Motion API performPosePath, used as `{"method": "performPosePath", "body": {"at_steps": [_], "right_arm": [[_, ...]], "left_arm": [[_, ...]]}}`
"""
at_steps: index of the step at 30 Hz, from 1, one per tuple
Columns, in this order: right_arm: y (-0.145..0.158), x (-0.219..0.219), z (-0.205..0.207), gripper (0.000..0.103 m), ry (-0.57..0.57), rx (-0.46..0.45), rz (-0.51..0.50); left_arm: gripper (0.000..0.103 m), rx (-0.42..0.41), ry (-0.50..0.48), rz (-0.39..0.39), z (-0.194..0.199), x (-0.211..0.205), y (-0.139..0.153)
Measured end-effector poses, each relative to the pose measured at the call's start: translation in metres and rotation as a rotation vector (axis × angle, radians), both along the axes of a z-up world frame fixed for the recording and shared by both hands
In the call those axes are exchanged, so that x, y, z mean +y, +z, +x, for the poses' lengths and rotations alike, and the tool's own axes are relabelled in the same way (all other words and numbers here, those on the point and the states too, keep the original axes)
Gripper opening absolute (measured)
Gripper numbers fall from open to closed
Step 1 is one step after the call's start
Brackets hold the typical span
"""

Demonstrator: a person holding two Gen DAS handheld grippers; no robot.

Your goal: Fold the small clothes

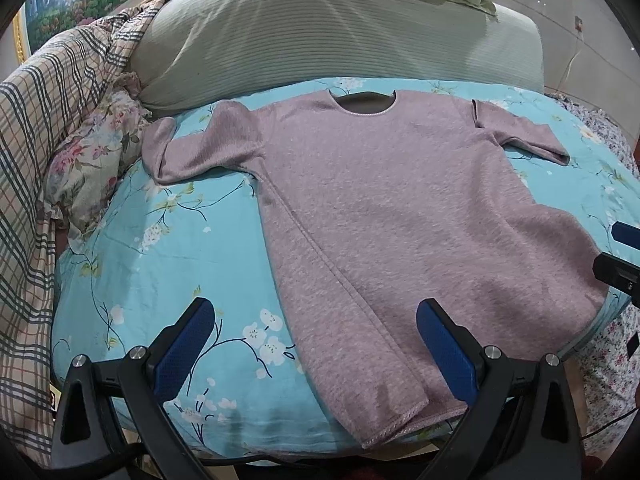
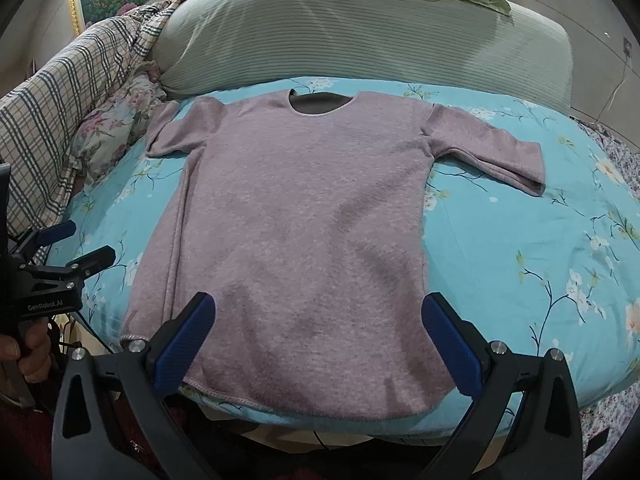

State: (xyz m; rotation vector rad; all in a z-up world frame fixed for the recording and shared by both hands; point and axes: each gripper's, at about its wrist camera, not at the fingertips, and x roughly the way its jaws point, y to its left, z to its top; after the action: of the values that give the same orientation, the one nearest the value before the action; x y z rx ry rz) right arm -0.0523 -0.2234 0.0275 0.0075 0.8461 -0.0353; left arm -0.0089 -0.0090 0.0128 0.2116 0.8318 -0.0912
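Observation:
A small pinkish-mauve knit shirt (image 1: 392, 216) lies flat and spread out on a turquoise flowered cushion (image 1: 168, 248), neck hole at the far end, both short sleeves out to the sides. It also shows in the right wrist view (image 2: 296, 220). My left gripper (image 1: 316, 320) is open and empty, hovering over the shirt's near left hem corner. My right gripper (image 2: 320, 316) is open and empty, over the middle of the near hem. The left gripper (image 2: 76, 244) shows at the left edge of the right wrist view, and the right gripper's fingers (image 1: 624, 236) show at the right edge of the left wrist view.
A grey-green ribbed bolster (image 1: 320, 40) lies behind the cushion. A plaid blanket (image 1: 48, 128) and a floral pillow (image 1: 96, 160) are piled on the left. Floral bedding (image 2: 616, 412) runs along the right. The cushion's near edge (image 2: 320, 424) drops off below the hem.

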Motion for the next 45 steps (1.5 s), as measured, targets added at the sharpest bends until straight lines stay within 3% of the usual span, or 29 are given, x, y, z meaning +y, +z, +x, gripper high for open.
{"method": "performPosePath", "body": {"at_steps": [4, 10, 13, 17, 20, 28, 30, 34, 45], "right_arm": [[0.000, -0.002, -0.001, 0.103, -0.004, 0.014, 0.024], [0.000, 0.000, -0.002, 0.103, 0.009, -0.017, -0.014], [-0.001, 0.001, -0.003, 0.103, 0.013, -0.050, -0.040], [-0.002, 0.001, -0.002, 0.103, 0.010, -0.023, -0.037], [-0.001, 0.001, -0.001, 0.103, 0.006, 0.012, -0.010], [-0.002, -0.001, 0.001, 0.103, -0.001, 0.019, 0.027], [-0.002, -0.002, 0.005, 0.103, -0.014, 0.078, 0.028], [-0.002, -0.001, 0.006, 0.103, -0.020, 0.106, 0.016], [0.002, -0.014, 0.023, 0.103, -0.034, 0.048, 0.033]], "left_arm": [[0.101, -0.027, -0.005, -0.009, -0.003, 0.000, 0.001], [0.101, 0.067, -0.003, 0.029, -0.001, -0.002, 0.002], [0.101, 0.069, -0.003, 0.042, 0.000, -0.002, 0.002], [0.101, 0.077, -0.002, 0.045, -0.001, -0.002, 0.000], [0.101, 0.052, -0.005, 0.002, -0.002, 0.000, -0.001], [0.101, 0.081, 0.001, -0.007, 0.005, 0.003, -0.003], [0.101, 0.080, 0.002, -0.012, 0.007, 0.006, -0.003], [0.101, 0.091, 0.004, -0.027, 0.009, 0.007, -0.004], [0.101, 0.087, 0.000, -0.010, 0.025, 0.008, -0.010]]}}
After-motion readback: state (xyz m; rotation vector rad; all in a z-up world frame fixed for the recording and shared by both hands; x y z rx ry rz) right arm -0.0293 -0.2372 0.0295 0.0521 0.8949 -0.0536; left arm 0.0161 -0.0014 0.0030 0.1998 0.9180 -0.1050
